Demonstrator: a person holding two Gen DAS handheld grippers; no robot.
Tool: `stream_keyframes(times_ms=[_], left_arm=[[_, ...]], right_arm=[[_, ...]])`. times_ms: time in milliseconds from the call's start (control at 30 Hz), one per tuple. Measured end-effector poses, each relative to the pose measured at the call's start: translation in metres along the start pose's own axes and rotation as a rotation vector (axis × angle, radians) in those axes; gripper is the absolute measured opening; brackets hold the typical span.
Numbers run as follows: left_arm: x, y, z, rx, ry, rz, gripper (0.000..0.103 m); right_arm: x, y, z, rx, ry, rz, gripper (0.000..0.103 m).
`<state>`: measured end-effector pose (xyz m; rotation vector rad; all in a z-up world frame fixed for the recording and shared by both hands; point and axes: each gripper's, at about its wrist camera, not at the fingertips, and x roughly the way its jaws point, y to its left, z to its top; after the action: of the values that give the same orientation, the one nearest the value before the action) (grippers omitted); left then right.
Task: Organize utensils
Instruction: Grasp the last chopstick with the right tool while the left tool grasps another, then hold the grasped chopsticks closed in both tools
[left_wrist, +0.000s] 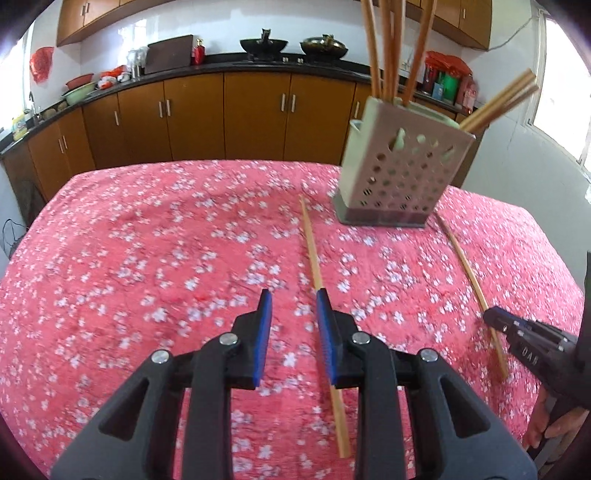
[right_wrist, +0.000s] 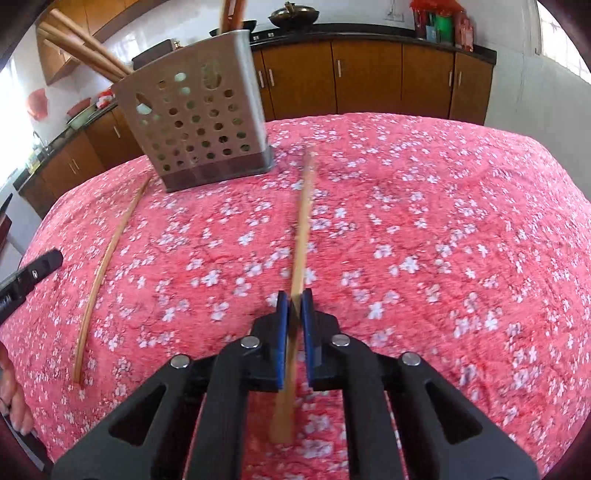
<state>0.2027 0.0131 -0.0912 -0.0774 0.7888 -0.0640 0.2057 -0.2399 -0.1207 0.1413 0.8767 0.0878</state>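
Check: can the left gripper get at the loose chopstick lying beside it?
Probably yes. The left gripper is open, and the loose chopstick lies flat on the tablecloth under its right finger, nothing covering it; a small sideways shift should straddle it.

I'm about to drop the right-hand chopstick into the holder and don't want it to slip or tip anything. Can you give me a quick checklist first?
1. Right gripper closed on its chopstick: ok, pads on both sides.
2. Chopstick lifted clear of the cloth: cannot tell.
3. Holder upright on the table: ok.
4. Room in the holder: cannot tell; several chopsticks already stand inside.
5. Left gripper out of the way: ok, open, over the other chopstick.
6. Left chopstick grasped: not ok, it lies on the cloth outside the jaws.
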Motion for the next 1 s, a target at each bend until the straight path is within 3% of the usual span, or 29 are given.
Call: stream_keyframes(times_ms=[300,500,833,1000], left_arm=[[0.027,-0.017,-0.006,0.016,0.072,-0.001,0.025],[0.04,-0.023,-0.009,0.037,0.098,0.019,0.009],[0.056,0.017,0.009,-0.018,0.102,0.095,0.012],[0.054,0.023,0.009,-0.027,0.089,0.088,0.012]], right_arm=[[-0.007,-0.031,0.004,0.06,-0.01,-0.046,0.008],[-0.005,-0.028,0.007,0.046,-0.012,-0.049,0.008],[0.011,-0.031,0.022,0.014,-0.022,-0.089,0.008],[0.016,-0.034,0.026,-0.001,-0.032,-0.104,0.008]])
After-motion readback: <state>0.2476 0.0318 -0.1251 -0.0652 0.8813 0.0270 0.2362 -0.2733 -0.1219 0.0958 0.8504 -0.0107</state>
